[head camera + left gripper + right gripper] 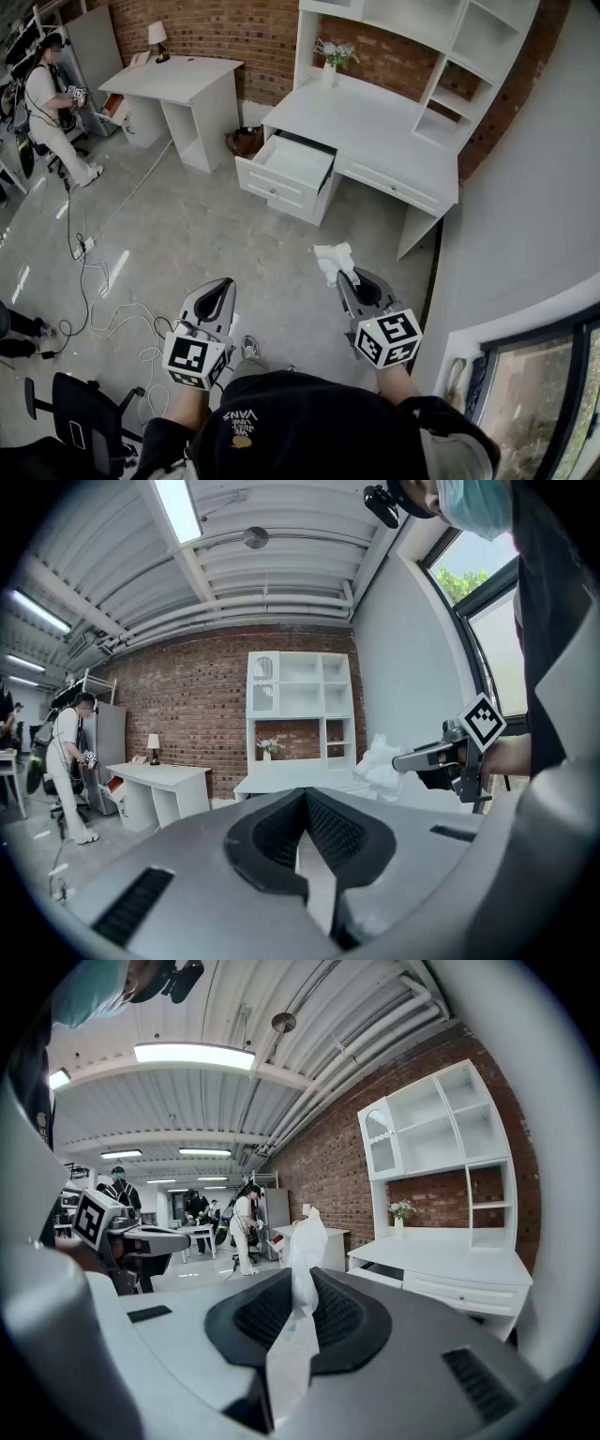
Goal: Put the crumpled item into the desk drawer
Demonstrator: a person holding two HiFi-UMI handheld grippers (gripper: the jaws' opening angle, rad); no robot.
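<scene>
The crumpled item (334,261) is a white wad of paper, and my right gripper (345,279) is shut on it, holding it in the air above the grey floor. In the right gripper view the paper (306,1241) sticks up from between the dark pads (262,1312). My left gripper (224,284) hangs beside it to the left, shut and empty, well apart from the paper. Ahead stands the white desk (375,122) with its left drawer (292,161) pulled open and nothing visible inside. From the left gripper view, the paper (380,766) and right gripper (401,760) show at the right.
A vase of flowers (330,61) stands on the desk under white hutch shelves (441,56). A dark basket (246,141) sits left of the drawer. A second white desk (178,80) with a lamp is at the back left, near a person (52,112). Cables (103,309) and a black chair (84,412) lie left.
</scene>
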